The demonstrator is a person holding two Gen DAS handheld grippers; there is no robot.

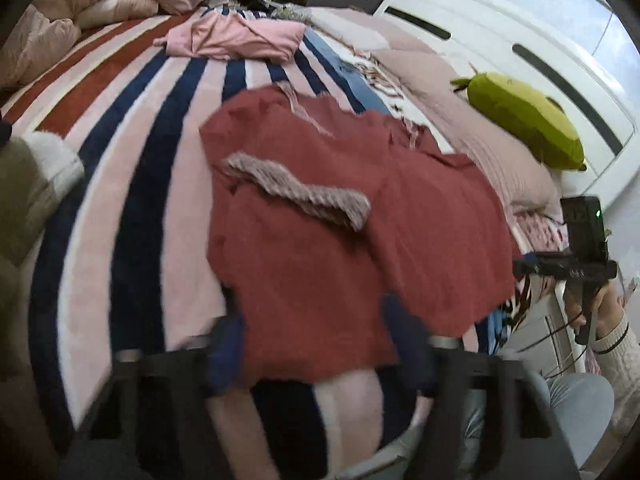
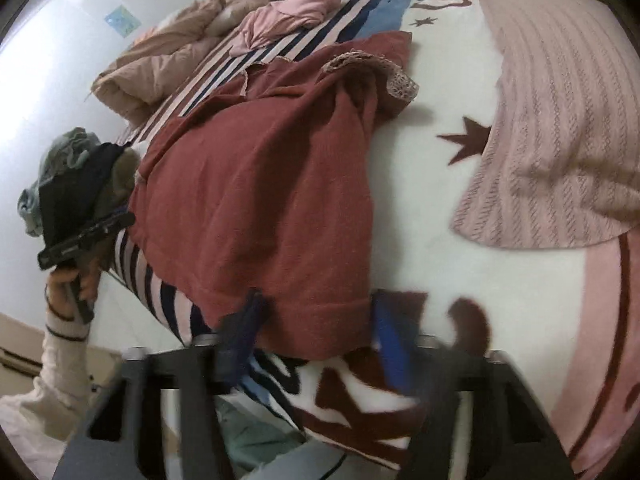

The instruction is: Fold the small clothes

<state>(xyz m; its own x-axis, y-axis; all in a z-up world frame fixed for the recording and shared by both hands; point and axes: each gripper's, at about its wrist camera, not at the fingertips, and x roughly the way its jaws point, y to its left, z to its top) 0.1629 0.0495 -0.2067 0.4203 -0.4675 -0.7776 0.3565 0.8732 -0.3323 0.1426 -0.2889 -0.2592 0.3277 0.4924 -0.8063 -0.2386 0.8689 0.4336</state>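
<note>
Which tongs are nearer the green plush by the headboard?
Right. The right tongs sit at the red top's hem on the plush side of the bed; the left tongs are at the hem further over the striped blanket, away from it.

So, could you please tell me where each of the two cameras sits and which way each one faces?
Left wrist: sits on the left gripper, looking along its fingers across the striped bedspread at the red garment; the right gripper and its hand show at right.
Right wrist: sits on the right gripper, facing the same garment's hem from the other corner; the left gripper and sleeved arm show at left.
Shared: red garment, pink garment, bedspread.
</note>
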